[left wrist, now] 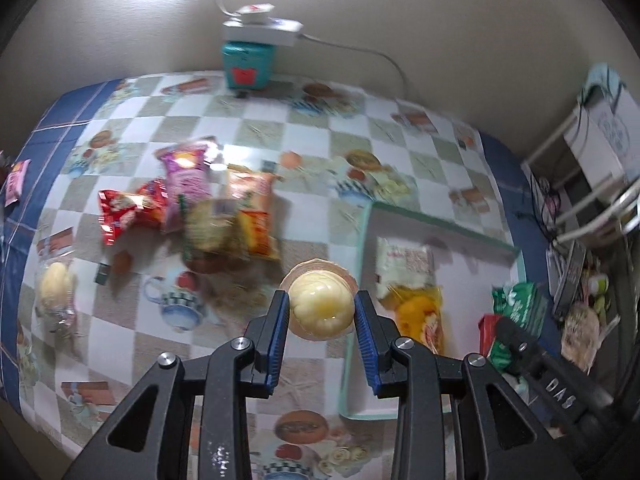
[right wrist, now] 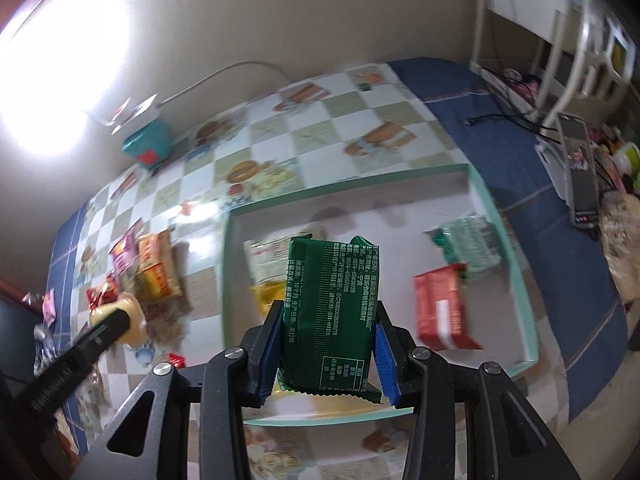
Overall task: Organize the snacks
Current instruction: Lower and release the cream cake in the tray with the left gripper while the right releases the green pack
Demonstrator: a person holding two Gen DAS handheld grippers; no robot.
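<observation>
Both hands carry something above the table point(left wrist: 256, 128) with its checked cloth. The left gripper point(left wrist: 322, 312) is clenched on a round pale bun point(left wrist: 322, 306) in clear wrapping; its blue pads press the bun from both sides. The right gripper point(right wrist: 328, 332) is clenched on a dark green packet point(right wrist: 334, 312), which stands upright between the pads with its long axis pointing away from the claw.

What matters for the next move is the tray point(left wrist: 366, 240), a shallow one with a pale green rim. From the left gripper it lies to the right, and the bun hangs just beside its left rim, not yet over the floor of the tray as far as I can judge. The green packet is already over the tray point(right wrist: 496, 208), near the front rim, so the right hand seems the nearer one to put down.

In the tray there are a pale packet with a yellow end point(left wrist: 412, 280), a red packet point(right wrist: 440, 308) and a light green packet point(right wrist: 468, 248) in the right part. The middle is free.

Outside, to the left, lies a heap of packets point(left wrist: 192, 204) not yet sorted, and another wrapped bun point(left wrist: 56, 284) near the table edge.
</observation>
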